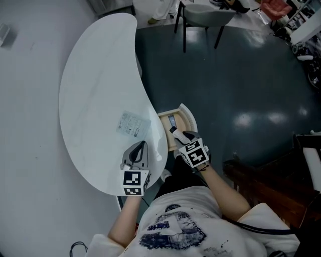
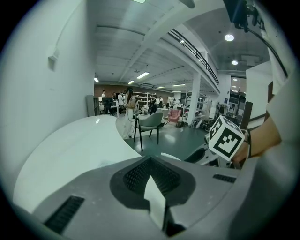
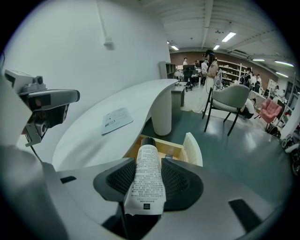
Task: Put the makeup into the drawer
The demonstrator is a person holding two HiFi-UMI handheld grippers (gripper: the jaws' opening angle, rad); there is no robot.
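Observation:
My right gripper point(image 1: 182, 137) point(image 3: 148, 164) is shut on a white makeup tube point(image 1: 176, 133) point(image 3: 149, 180) with printed text. The tube's black cap points at the open wooden drawer point(image 1: 189, 117) point(image 3: 193, 148), just below and ahead of it. A small grey item point(image 1: 171, 120) lies inside the drawer. My left gripper point(image 1: 142, 147) point(image 2: 151, 161) hangs over the white table's point(image 1: 95, 85) near edge, left of the drawer. Its jaws stand together. A thin white sliver shows at their seam, and I cannot tell what it is.
A flat pale packet point(image 1: 133, 124) point(image 3: 116, 120) lies on the table near the drawer. A grey chair point(image 1: 203, 15) point(image 3: 229, 101) stands on the dark floor beyond. Dark furniture point(image 1: 271, 185) is close at my right. The table's round pedestal point(image 3: 163, 115) stands behind the drawer.

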